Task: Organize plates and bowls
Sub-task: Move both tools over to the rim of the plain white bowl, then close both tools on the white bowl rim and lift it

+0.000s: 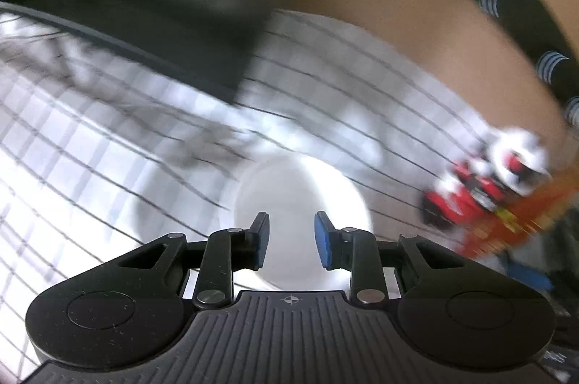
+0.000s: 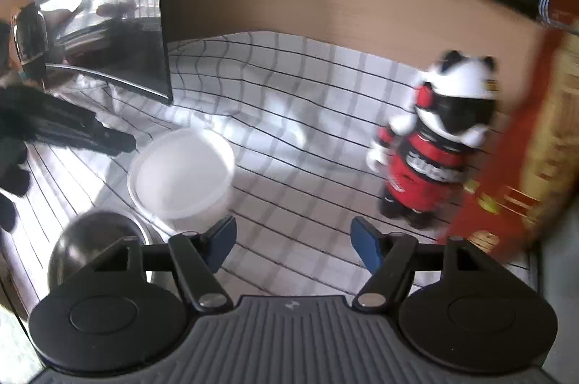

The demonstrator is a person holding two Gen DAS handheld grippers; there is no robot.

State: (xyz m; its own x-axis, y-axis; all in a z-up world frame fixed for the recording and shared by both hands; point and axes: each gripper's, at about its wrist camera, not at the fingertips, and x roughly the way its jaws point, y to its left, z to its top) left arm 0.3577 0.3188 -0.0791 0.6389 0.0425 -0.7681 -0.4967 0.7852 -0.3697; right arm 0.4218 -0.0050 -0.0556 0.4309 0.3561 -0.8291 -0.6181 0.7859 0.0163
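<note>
Lettering on the mascot figurine's red jersey seems too blurred to read.

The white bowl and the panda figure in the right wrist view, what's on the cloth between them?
Nothing: in the right wrist view only bare checked tablecloth lies between the white bowl and the panda figure.

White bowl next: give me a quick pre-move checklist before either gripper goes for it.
1. Right gripper open with nothing between its pads: ok.
2. Left gripper free of any load: ok, jaws parted, nothing held.
3. White bowl upright on the checked cloth: ok.
4. Metal bowl apart from the white bowl: cannot tell, their rims look close.
5. Panda figure out of the approach path: ok, it stands well to the bowl's side.
6. Left wrist view sharp enough to aim: not ok, heavily blurred.
</note>
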